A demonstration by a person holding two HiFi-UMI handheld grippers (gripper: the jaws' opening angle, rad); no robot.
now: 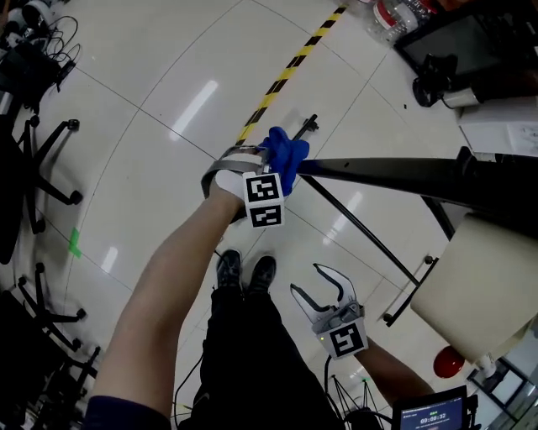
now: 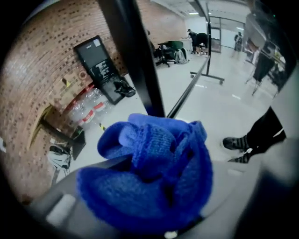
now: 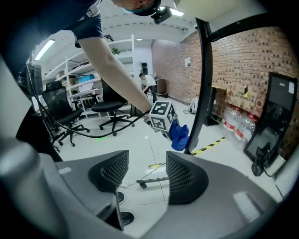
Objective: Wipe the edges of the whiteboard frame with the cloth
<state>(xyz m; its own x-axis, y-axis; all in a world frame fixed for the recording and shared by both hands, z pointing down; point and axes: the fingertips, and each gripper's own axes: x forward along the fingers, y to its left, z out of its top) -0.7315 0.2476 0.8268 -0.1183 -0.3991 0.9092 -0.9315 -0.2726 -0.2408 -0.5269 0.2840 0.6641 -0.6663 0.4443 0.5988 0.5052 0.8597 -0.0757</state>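
Note:
A bunched blue cloth (image 1: 287, 156) is pressed against the end of the black whiteboard frame edge (image 1: 378, 172), which runs to the right in the head view. My left gripper (image 1: 267, 161) is shut on the cloth. In the left gripper view the cloth (image 2: 149, 172) fills the jaws, with the black frame bar (image 2: 133, 56) rising just behind it. My right gripper (image 1: 324, 287) hangs lower, near my body, open and empty. Its own view shows the open gripper (image 3: 142, 175), and beyond it the cloth (image 3: 179, 134) on the frame (image 3: 203, 84).
The whiteboard's white panel (image 1: 479, 277) and its stand legs (image 1: 361, 225) are to the right. Office chairs (image 1: 42, 168) crowd the left. Yellow-black floor tape (image 1: 286, 71) runs ahead. A monitor (image 1: 454, 42) and water bottles (image 1: 395, 17) sit at the far right. My shoes (image 1: 244, 273) are below.

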